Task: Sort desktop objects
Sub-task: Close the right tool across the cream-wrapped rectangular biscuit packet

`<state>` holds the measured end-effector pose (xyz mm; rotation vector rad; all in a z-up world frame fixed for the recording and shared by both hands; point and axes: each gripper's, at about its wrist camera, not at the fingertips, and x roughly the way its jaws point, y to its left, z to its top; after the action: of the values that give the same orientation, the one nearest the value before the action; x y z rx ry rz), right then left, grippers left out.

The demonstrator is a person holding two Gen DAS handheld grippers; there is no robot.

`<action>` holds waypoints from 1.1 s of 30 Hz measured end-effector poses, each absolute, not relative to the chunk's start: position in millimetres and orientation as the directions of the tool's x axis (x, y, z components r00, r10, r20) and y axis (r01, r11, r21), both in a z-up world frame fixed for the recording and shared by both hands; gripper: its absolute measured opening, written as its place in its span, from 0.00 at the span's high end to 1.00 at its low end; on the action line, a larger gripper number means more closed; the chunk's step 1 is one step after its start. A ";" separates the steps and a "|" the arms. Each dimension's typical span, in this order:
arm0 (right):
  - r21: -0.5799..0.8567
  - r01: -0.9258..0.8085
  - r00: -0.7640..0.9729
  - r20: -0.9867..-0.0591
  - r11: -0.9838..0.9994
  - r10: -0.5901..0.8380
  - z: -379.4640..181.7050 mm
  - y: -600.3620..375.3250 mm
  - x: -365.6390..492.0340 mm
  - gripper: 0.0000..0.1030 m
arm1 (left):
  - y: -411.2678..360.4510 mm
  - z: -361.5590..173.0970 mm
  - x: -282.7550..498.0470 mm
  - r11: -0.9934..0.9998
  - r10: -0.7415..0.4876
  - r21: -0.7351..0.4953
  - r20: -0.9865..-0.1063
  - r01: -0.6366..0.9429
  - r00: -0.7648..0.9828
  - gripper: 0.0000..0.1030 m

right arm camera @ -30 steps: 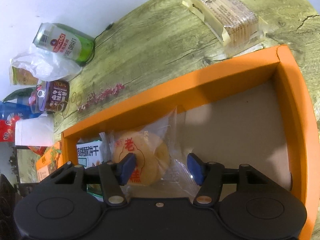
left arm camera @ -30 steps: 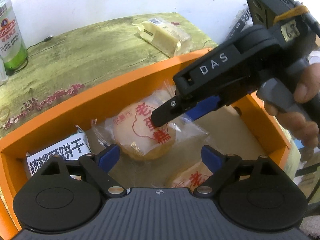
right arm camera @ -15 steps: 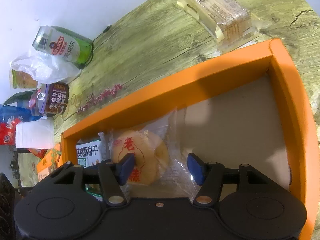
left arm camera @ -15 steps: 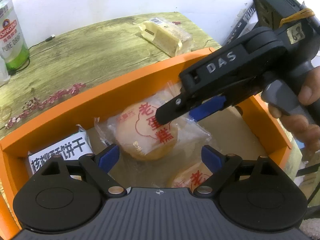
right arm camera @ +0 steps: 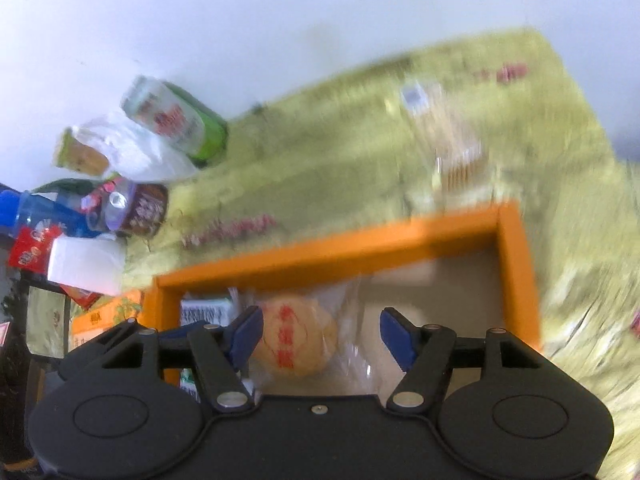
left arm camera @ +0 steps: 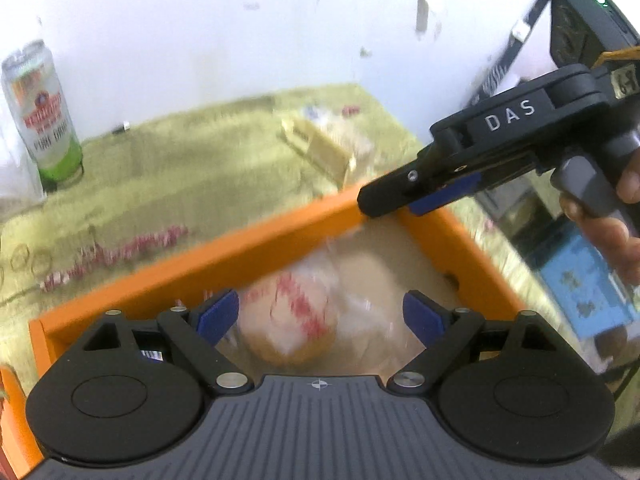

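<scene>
Both claws released, left claw [left arm camera: 320, 316] and right claw [right arm camera: 318, 334] above the wrapped cake [left arm camera: 290, 326]: light, soft, crinkly slippery film; best pinched across wrapper edges.

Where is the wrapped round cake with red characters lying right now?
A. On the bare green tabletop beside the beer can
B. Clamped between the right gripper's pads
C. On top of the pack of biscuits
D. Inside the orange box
D: the wrapped round cake lies on the floor of the orange box, within its walls, and no pad touches it.
</scene>
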<state>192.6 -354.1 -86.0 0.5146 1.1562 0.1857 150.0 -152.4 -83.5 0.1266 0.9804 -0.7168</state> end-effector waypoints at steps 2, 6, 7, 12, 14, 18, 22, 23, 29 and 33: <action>0.443 0.086 0.441 -0.820 0.892 0.364 -70.1 -359.5 200.2 0.38 | -158.7 -77.7 158.1 0.778 -0.497 -0.208 -0.781 0.593 0.378 0.12; 0.319 0.061 0.474 -0.843 0.946 0.254 -63.7 -370.2 232.0 0.30 | -173.6 -74.3 176.2 0.822 -0.461 -0.178 -0.766 0.541 0.448 0.08; 0.288 0.061 0.473 -0.851 0.956 0.227 -66.5 -372.2 242.0 0.30 | -176.9 -75.5 181.6 0.828 -0.454 -0.172 -0.765 0.534 0.457 0.08; 0.135 0.050 0.450 -0.887 0.990 0.099 -87.6 -377.9 290.9 0.31 | -192.3 -80.9 202.7 0.841 -0.443 -0.158 -0.751 0.518 0.490 0.08; 0.079 0.035 0.425 -0.903 0.996 0.056 -103.0 -375.2 308.2 0.33 | -196.4 -83.7 209.2 0.847 -0.438 -0.155 -0.745 0.508 0.503 0.08; 0.000 0.012 0.385 -0.923 1.000 -0.004 -131.6 -367.9 327.7 0.40 | -200.3 -90.6 219.1 0.863 -0.429 -0.161 -0.736 0.480 0.524 0.07; -0.009 0.019 0.355 -0.935 1.000 -0.015 -148.3 -370.8 331.7 0.57 | -203.3 -99.3 226.8 0.861 -0.435 -0.176 -0.741 0.477 0.512 0.07; -0.005 0.019 0.354 -0.935 1.000 -0.012 -149.4 -371.4 331.6 0.59 | -203.9 -101.6 228.8 0.861 -0.436 -0.180 -0.742 0.476 0.509 0.07; 0.091 0.033 0.358 -0.931 0.995 0.073 -145.2 -384.5 334.7 0.60 | -206.4 -112.1 236.9 0.860 -0.445 -0.205 -0.751 0.467 0.488 0.07; 0.239 0.068 0.371 -0.907 0.969 0.198 -142.6 -393.1 342.0 0.60 | -210.2 -115.9 240.6 0.852 -0.456 -0.217 -0.753 0.476 0.474 0.07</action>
<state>342.0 -393.1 -142.6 0.2529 1.1913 0.0842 240.6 -210.2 -115.9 0.0238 0.9132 -0.5701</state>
